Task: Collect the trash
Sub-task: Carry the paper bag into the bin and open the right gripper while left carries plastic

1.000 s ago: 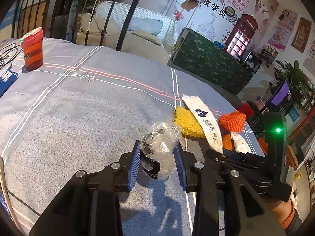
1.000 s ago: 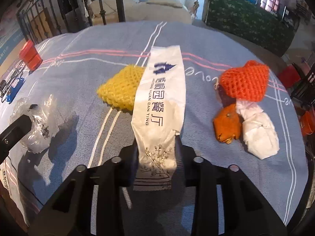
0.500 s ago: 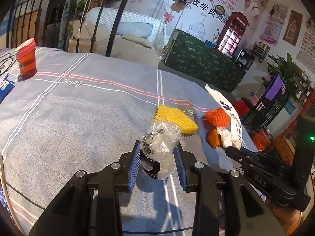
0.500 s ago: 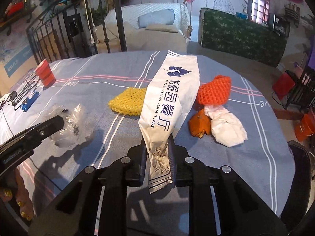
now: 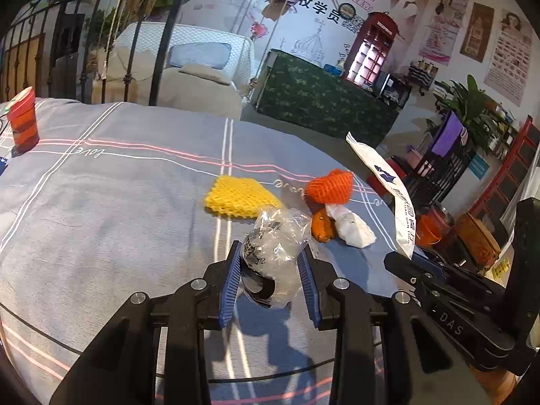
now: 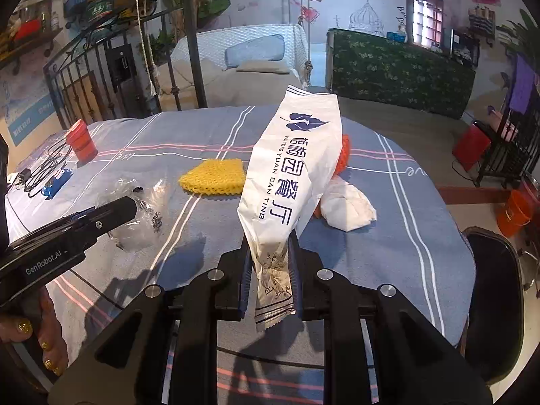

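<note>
My left gripper [image 5: 270, 256] is shut on a crumpled clear plastic bag [image 5: 276, 233] and holds it just above the cloth. From the right wrist view its tip [image 6: 128, 206] and the bag [image 6: 145, 222] show at the left. My right gripper [image 6: 270, 253] is shut on the lower end of a long white paper wrapper [image 6: 293, 168] that stands up off the table; the left wrist view shows the wrapper [image 5: 398, 199] at the right. On the cloth lie a yellow foam net [image 5: 236, 197], an orange foam net [image 5: 332, 185], an orange peel [image 5: 322, 226] and a crumpled white tissue [image 5: 351, 226].
A round table [image 6: 388, 253] carries a grey-blue striped cloth. A red cup [image 6: 81, 140] stands at its far left, with black cables and a blue item [image 6: 57, 179] beside it. A black chair [image 6: 492, 287] and an orange bucket [image 6: 514, 207] are off the table's right edge.
The right gripper closed tighter on the wrapper and lifted it off the cloth until it stood upright. The left gripper carried the plastic bag to the right, closer to the foam nets.
</note>
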`<action>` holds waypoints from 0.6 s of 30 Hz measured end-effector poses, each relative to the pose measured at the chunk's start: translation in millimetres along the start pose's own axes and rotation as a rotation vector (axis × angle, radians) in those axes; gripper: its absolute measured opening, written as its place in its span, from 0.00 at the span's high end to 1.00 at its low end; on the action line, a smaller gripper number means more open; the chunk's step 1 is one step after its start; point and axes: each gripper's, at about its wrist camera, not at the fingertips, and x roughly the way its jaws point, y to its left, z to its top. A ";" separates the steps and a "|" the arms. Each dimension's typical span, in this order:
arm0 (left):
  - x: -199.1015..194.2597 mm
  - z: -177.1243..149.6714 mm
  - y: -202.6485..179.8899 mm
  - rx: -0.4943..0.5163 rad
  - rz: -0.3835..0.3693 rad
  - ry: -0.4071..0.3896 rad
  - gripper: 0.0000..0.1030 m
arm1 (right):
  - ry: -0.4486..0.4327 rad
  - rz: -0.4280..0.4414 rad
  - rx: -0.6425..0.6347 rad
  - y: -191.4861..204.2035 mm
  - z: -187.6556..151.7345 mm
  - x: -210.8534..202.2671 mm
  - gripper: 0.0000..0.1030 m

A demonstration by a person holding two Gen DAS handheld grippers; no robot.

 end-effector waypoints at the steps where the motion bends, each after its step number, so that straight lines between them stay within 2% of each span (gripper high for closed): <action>1: 0.7 0.4 -3.0 0.007 -0.004 0.001 0.68 | -0.005 -0.002 0.005 -3.4 -1.7 -2.6 0.80; 18: 8.2 -15.7 -57.8 0.125 -0.079 0.011 0.68 | -0.035 -0.094 0.127 -68.3 -35.0 -28.9 0.80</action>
